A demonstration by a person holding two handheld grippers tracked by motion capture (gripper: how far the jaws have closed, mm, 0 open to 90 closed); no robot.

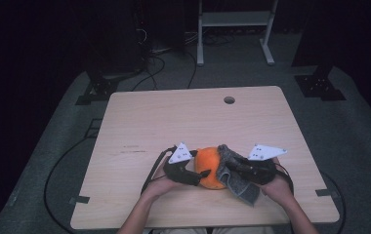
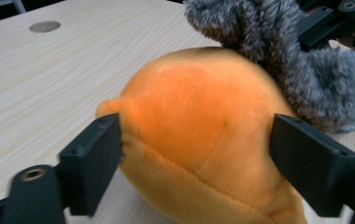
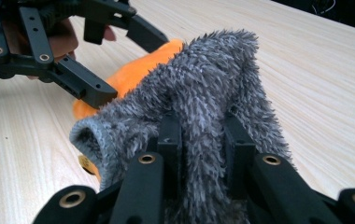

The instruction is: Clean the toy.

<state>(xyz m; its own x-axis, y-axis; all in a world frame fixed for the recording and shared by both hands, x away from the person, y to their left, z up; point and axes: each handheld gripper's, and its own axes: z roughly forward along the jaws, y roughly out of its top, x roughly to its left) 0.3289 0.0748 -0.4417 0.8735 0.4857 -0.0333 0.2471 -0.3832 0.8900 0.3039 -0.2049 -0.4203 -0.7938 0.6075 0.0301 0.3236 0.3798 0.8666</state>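
Left gripper (image 2: 196, 154): jaws are spread to either side of the orange plush toy (image 2: 199, 140); in the left gripper view the near jaw is seen at the toy's flank and the far one just off it, so no firm squeeze is judged.
Right gripper (image 3: 202, 135): jaws are pressed together on a fold of the grey fluffy cloth (image 3: 199, 84), which is pinched and bunched up between them.
Orange plush toy: it is seen on the wooden table (image 1: 174, 117), near the front edge, between the two grippers (image 1: 212, 168).
Grey fluffy cloth: it is draped against the toy's right side and top (image 1: 235, 170), touching it; one end hangs down toward the table.
Risk, toy rolling: with the left jaws spread, the round toy is barely steadied; a push from the cloth is likely to send it sliding toward the left hand (image 1: 161, 183).
Risk, front edge: the work is done close to the table's near side, so a shoved toy could be carried off it.
Risk, cloth slipping: only a narrow fold is gripped; a hard rub could pull the pile free.
Risk, jaw contact: the grippers are near each other across the toy, so a knock between them is possible.
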